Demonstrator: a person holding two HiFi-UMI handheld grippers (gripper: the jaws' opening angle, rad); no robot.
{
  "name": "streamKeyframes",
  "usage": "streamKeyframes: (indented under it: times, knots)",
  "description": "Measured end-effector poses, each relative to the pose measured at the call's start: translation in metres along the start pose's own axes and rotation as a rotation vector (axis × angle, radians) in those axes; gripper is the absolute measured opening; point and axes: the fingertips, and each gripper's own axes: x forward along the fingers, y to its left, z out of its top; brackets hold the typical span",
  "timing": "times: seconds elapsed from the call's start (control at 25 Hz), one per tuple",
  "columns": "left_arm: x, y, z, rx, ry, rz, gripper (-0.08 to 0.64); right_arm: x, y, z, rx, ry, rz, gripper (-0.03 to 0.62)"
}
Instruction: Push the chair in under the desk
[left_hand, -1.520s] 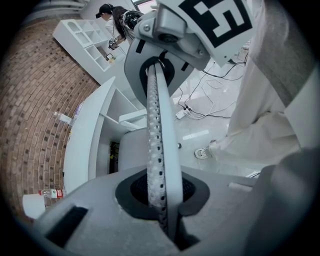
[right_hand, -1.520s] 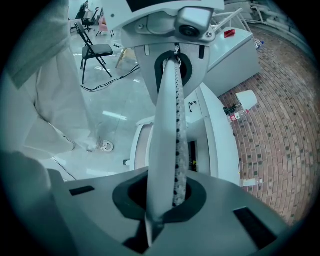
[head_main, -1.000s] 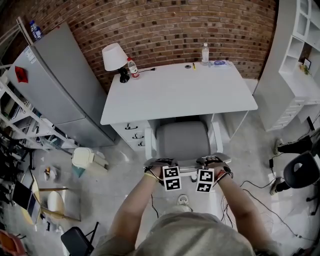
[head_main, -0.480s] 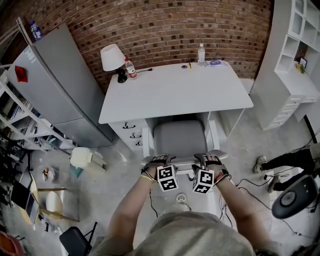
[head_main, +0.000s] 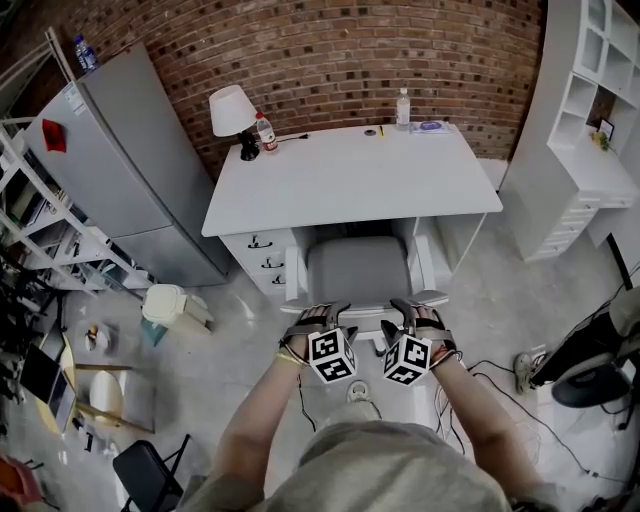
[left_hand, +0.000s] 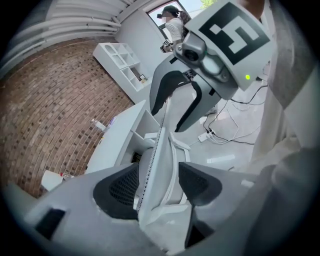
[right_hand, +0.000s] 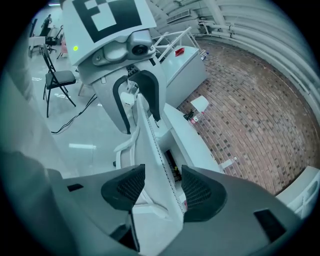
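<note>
At the left end of the white flat-topped desk (head_main: 350, 185) a white-shaded table lamp (head_main: 230, 112) stands near the brick wall. Under the desk's left side sits a white drawer unit (head_main: 262, 262). The grey-cushioned, white-framed office chair (head_main: 360, 272) stands in the knee space just right of those drawers. The front of its seat is under the desk's edge, while the rest of the seat and the back lie on the person's side.

The left gripper (left_hand: 160, 184) has just been opening and its jaws stand wide. The chair's pale backrest rim (left_hand: 159, 145) runs between the pads, but they no longer clamp it. The right gripper (right_hand: 162, 189) is the same: its jaws have just been opening and are now spread, with the rim between them and unheld.

This looks like the release at the end of the push. The next move calls for lifting both grippers up and off the rim without snagging it, or the chair may roll back out. If the chair should sit deeper, an even push on both sides of the backrest would keep it straight between the drawers and the desk's right panel.
</note>
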Motion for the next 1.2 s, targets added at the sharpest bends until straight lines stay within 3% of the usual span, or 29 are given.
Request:
streamKeyframes:
  times: [0.2,0.64,0.88,1.2]
  knots:
    - [-0.018,-0.009,0.008,-0.054,-0.023,0.041,0.241,-0.016,0.009,0.001,0.064,-0.022,-0.001,0.19]
    - [-0.057,-0.035,0.029,-0.262,-0.126,0.094,0.238,-0.07,0.01,0.014,0.314,-0.147,-0.051,0.187]
    - [-0.09,-0.046,0.047,-0.375,-0.225,0.163,0.202,-0.105,0.012,0.021,0.438,-0.22,-0.08,0.094]
    - [-0.125,-0.067,0.063,-0.504,-0.324,0.223,0.104,-0.147,0.022,0.022,0.602,-0.299,-0.098,0.04]
